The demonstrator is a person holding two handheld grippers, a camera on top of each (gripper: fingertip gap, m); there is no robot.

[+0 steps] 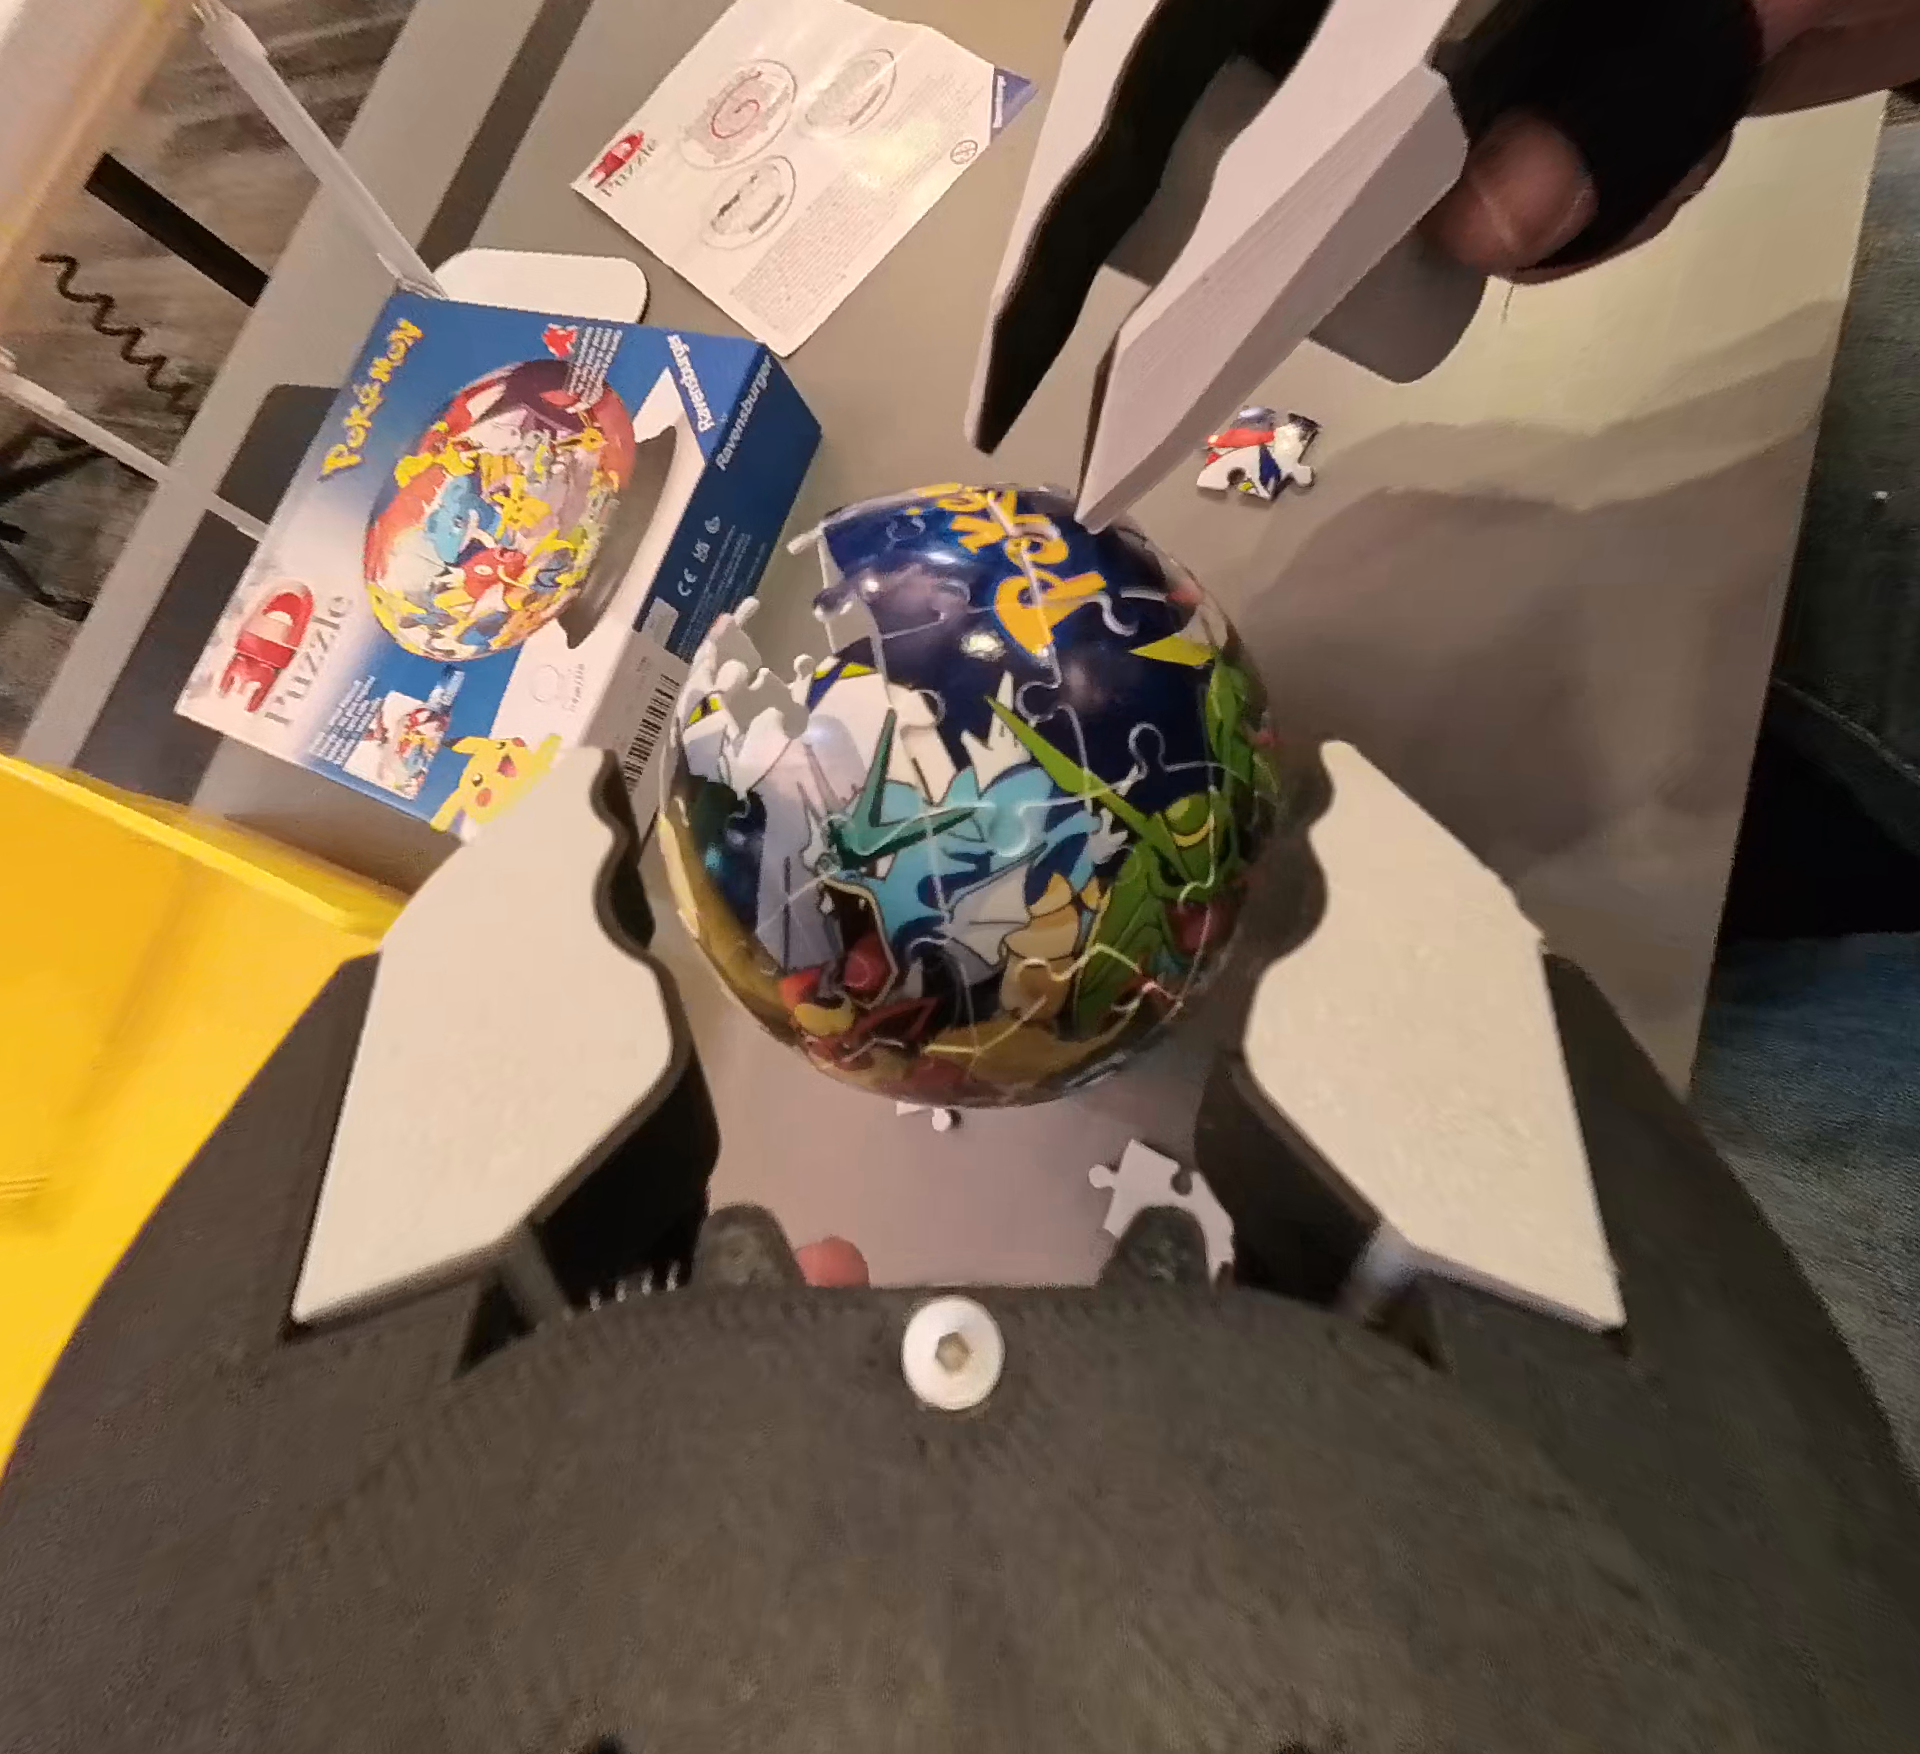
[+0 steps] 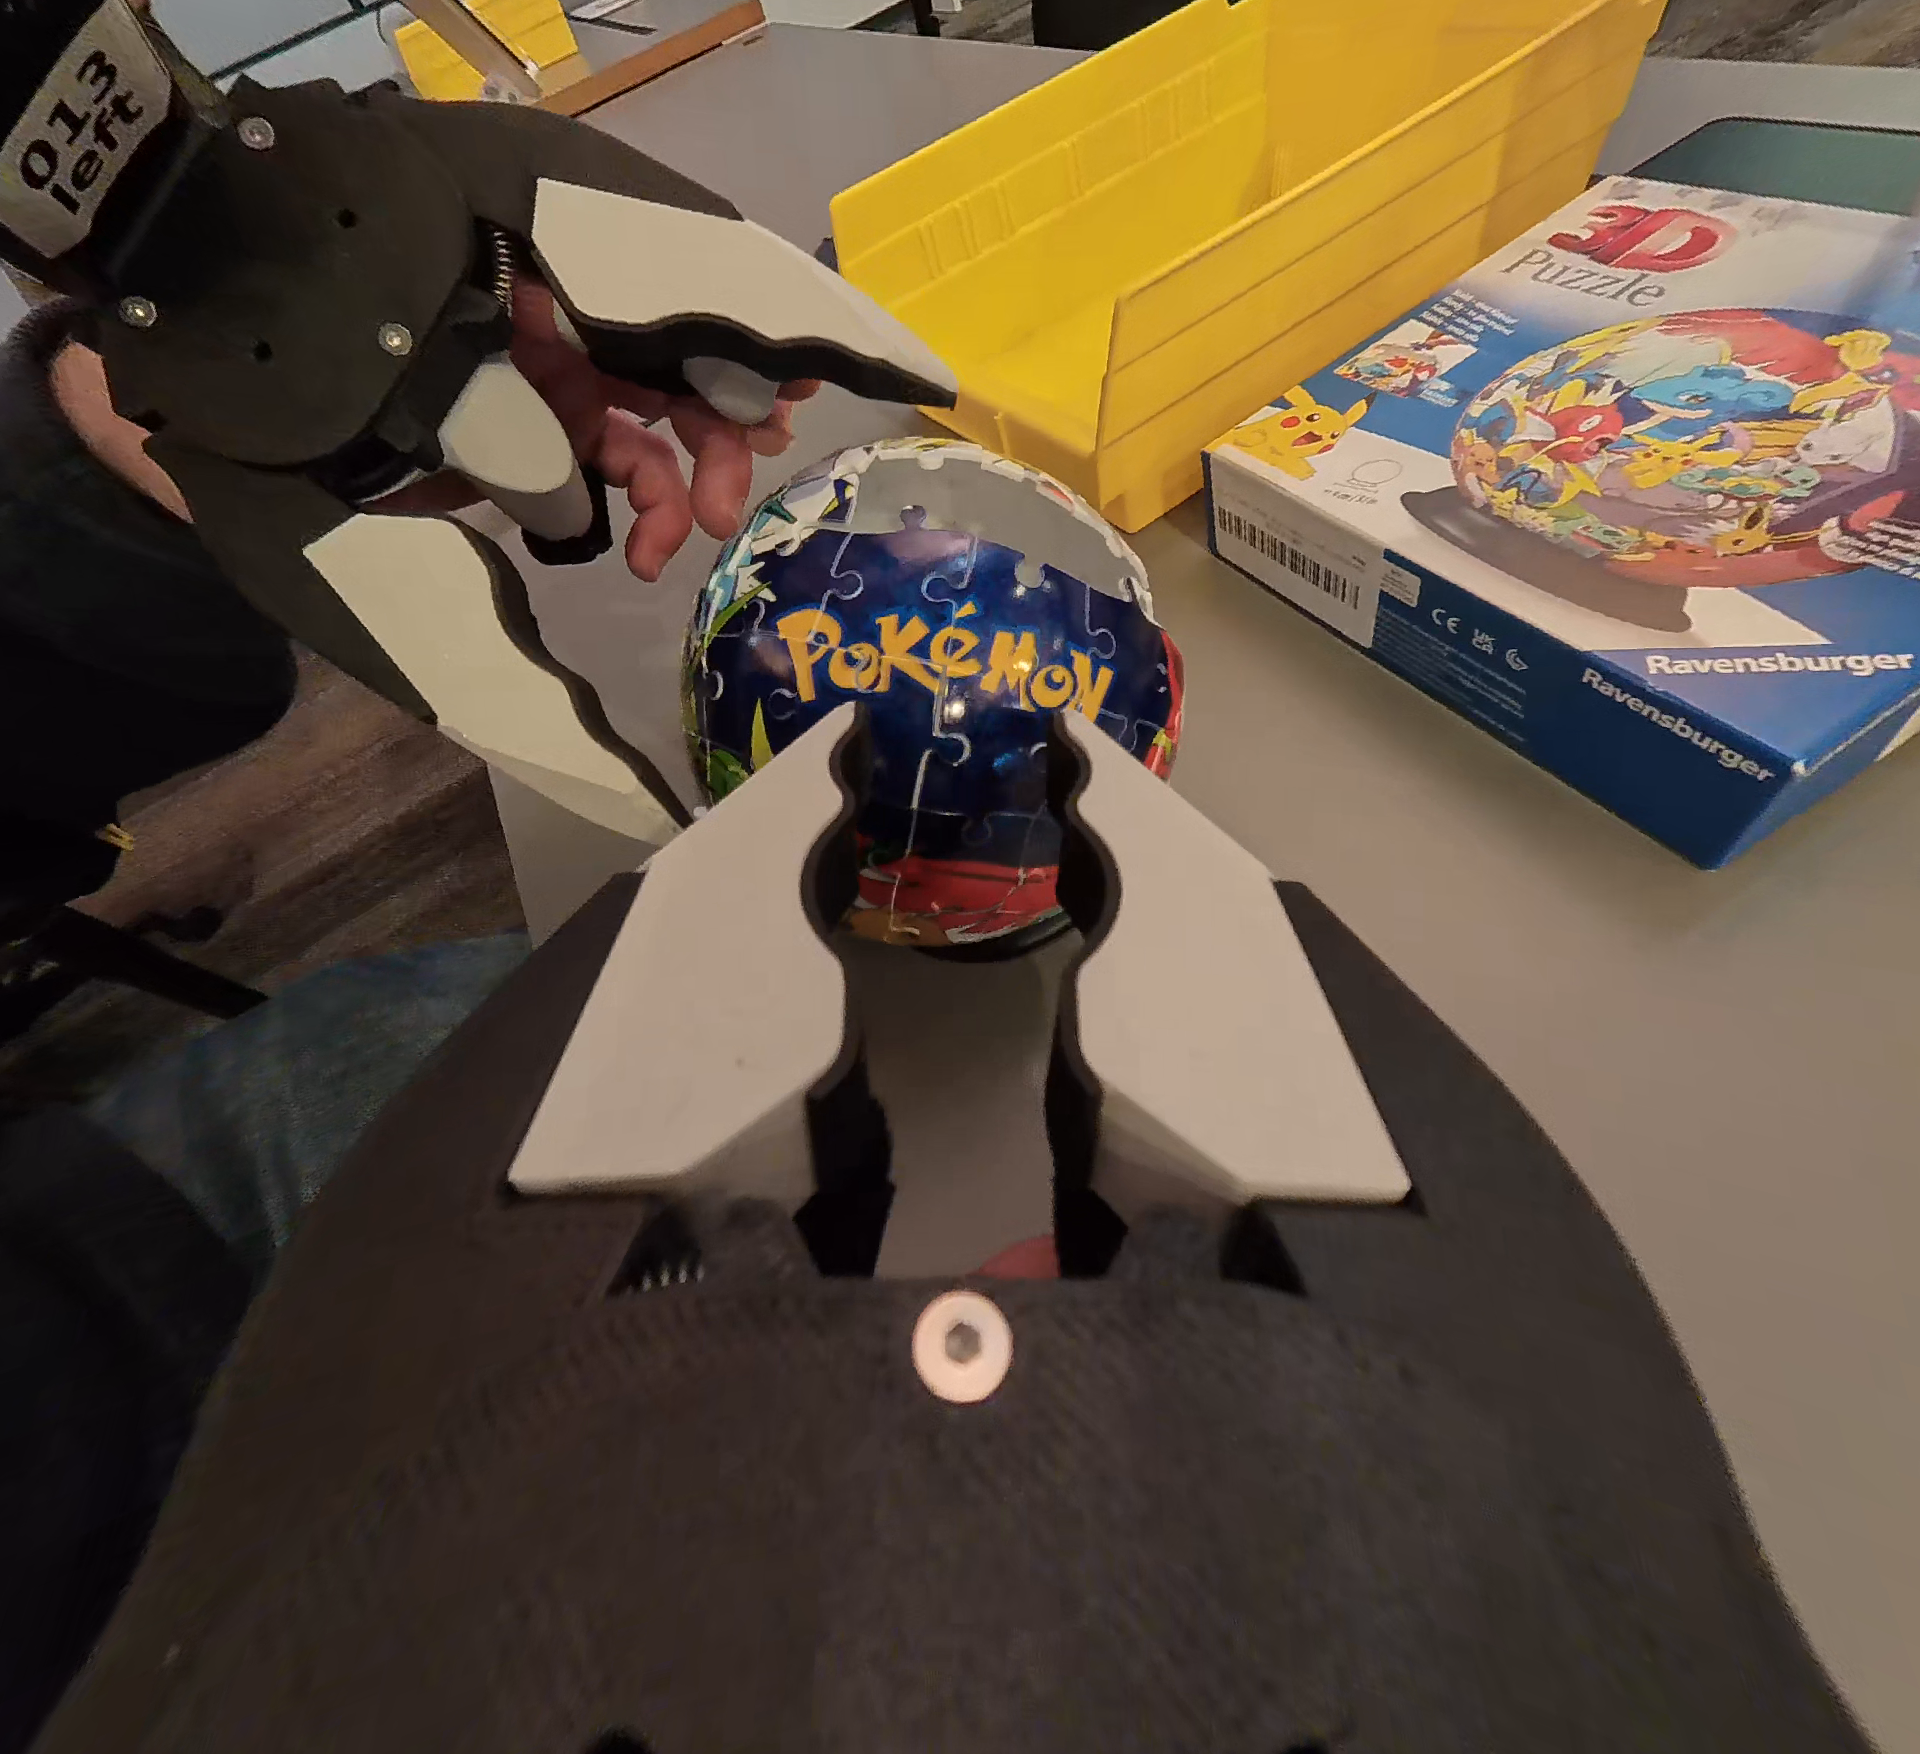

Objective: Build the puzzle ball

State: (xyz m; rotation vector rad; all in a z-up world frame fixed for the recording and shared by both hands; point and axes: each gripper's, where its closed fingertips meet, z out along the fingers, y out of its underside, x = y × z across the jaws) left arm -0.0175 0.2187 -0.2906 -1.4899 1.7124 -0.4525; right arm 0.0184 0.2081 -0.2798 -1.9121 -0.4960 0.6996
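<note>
The puzzle ball point(image 1: 966, 790) stands on the grey table point(image 1: 1507, 665), mostly built, dark blue with yellow lettering and cartoon creatures. A gap in its shell shows the grey inside on the far upper side in the right wrist view point(image 2: 987, 509). My left gripper point(image 1: 971, 764) is open wide with a finger on each side of the ball; I cannot tell if they touch. It also shows in the right wrist view point(image 2: 810, 608). My right gripper point(image 2: 961, 722) is partly open and empty, with one fingertip point(image 1: 1091, 509) on the ball's lettered side. A coloured loose piece point(image 1: 1257, 452) lies beyond the ball.
The blue puzzle box point(image 1: 499, 561) lies left of the ball and shows in the right wrist view point(image 2: 1621, 499). A yellow bin point(image 2: 1247, 229) stands behind it. A leaflet point(image 1: 810, 146) lies farther off. A white face-down piece point(image 1: 1153, 1195) lies near my left gripper. The table edge is at the right. Spacing between my two grippers at the tips: around 5 centimetres.
</note>
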